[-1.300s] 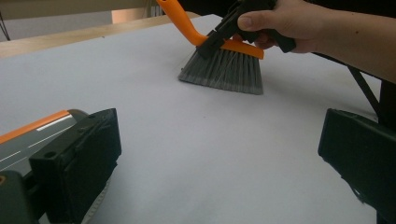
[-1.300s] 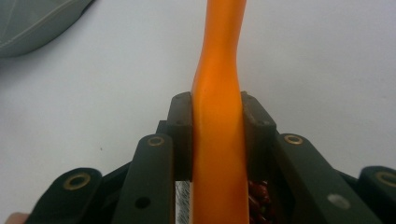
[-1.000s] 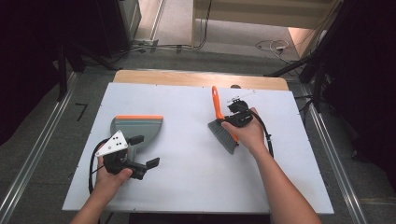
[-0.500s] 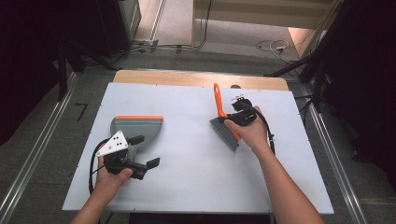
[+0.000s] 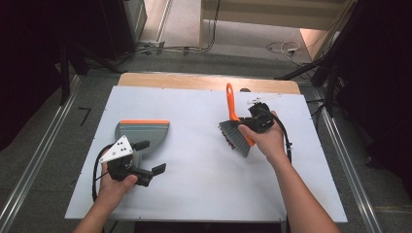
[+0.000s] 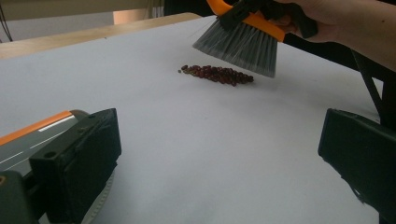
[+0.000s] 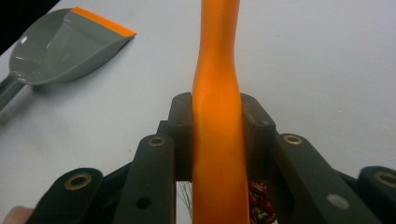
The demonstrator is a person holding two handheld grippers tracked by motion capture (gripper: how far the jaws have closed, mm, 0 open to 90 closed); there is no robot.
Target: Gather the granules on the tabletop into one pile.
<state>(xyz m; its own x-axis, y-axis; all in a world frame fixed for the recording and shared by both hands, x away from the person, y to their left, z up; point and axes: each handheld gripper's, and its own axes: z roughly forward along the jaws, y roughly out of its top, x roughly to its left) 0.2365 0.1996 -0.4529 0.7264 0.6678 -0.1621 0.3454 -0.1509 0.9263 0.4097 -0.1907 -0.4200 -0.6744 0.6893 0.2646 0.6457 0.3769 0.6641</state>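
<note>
Since the earlier frame, your right gripper [image 5: 250,125] has lifted the brush [image 5: 236,130] a little and carried it slightly toward the far edge of the counter [image 5: 194,194]; your left gripper [image 5: 145,158] has kept its place. The right gripper is clenched on the orange handle [image 7: 217,121], and the bristles hang just above the small heap of red beans [image 6: 217,73] without touching them. The left gripper is released, its jaws standing wide apart, beside the handle of the grey dustpan [image 5: 143,133] but not grasping it.

I judge the work as only begun: the beans are gathered in one heap, but none are in the dustpan, which lies well apart from them. In the high view the brush hides the beans, and the dustpan handle is partly covered by the left gripper.
</note>
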